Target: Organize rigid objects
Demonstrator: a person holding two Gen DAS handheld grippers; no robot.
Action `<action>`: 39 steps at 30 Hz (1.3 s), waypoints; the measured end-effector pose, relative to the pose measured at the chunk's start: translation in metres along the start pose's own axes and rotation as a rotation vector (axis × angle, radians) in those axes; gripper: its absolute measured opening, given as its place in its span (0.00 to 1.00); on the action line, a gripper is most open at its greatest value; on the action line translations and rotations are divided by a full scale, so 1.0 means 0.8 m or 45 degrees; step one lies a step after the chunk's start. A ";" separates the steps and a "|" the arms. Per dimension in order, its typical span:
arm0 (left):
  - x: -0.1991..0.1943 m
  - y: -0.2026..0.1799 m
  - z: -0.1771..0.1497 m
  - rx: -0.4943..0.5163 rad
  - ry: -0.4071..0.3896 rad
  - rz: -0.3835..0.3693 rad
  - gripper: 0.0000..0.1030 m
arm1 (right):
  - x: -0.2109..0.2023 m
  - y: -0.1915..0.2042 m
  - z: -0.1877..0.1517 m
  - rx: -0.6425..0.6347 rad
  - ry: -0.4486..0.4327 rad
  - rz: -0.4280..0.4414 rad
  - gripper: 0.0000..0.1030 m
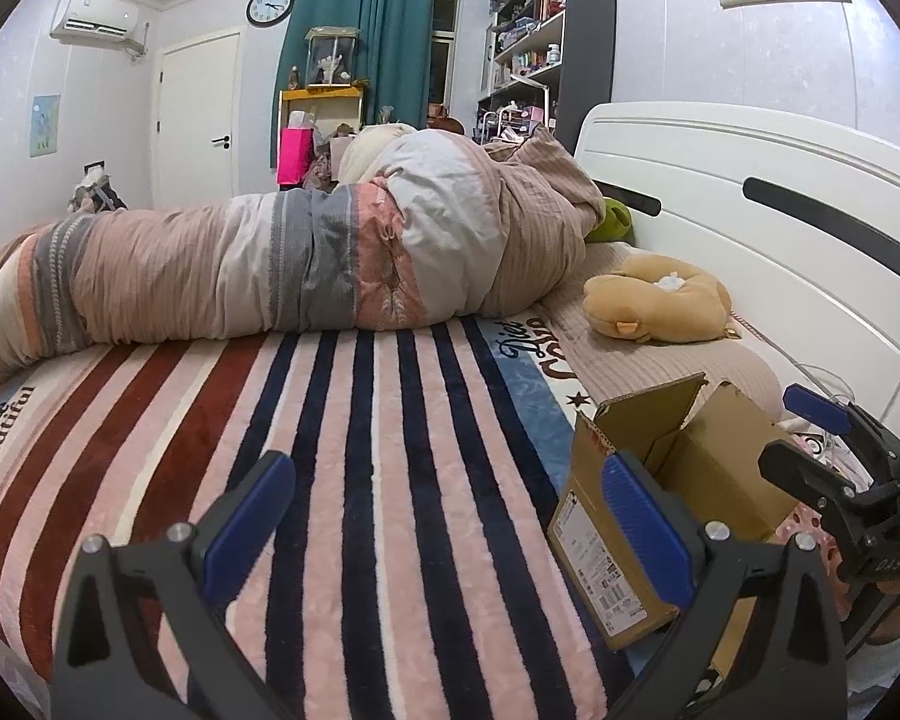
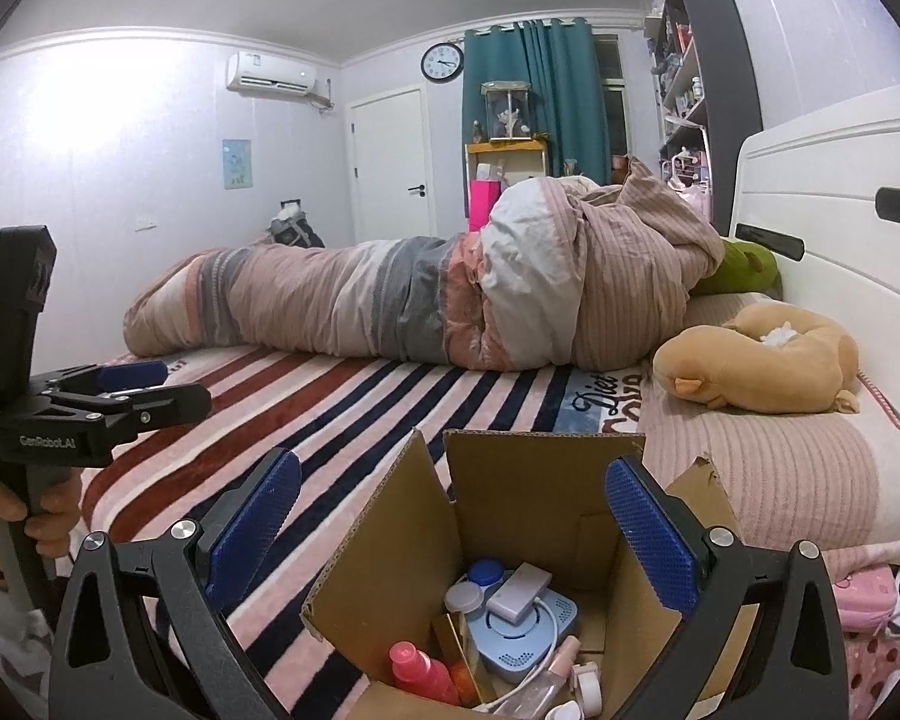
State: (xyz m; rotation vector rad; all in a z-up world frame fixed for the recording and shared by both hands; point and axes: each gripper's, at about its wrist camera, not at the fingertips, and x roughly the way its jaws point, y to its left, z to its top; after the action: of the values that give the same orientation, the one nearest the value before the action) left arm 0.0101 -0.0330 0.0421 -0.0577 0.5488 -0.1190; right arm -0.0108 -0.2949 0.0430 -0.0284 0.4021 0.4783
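Note:
An open cardboard box (image 2: 528,498) stands on the striped blanket at the bed's near right; it also shows in the left wrist view (image 1: 708,468). Inside lie a pink bottle (image 2: 423,669), a blue device (image 2: 525,630) with a white adapter (image 2: 519,591) and cable, small jars and a clear bottle. My right gripper (image 2: 450,531) is open and empty, straddling the box from above. My left gripper (image 1: 450,531) is open and empty over the blanket, left of the box. Each gripper shows in the other's view: right (image 1: 834,432), left (image 2: 132,387).
A rolled striped duvet (image 1: 282,264) lies across the bed. A tan plush toy (image 1: 660,300) sits near the white headboard (image 1: 750,192). A green plush (image 2: 744,267) is behind the duvet. Pink items (image 2: 870,594) lie right of the box. The striped blanket (image 1: 330,450) covers the bed.

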 end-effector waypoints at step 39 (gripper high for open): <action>-0.002 0.002 0.001 0.014 -0.009 0.018 0.99 | -0.003 -0.009 -0.002 0.009 0.001 -0.003 0.99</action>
State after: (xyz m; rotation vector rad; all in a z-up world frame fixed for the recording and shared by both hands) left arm 0.0095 -0.0309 0.0437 -0.0434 0.5412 -0.1084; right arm -0.0098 -0.3028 0.0417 -0.0226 0.4045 0.4748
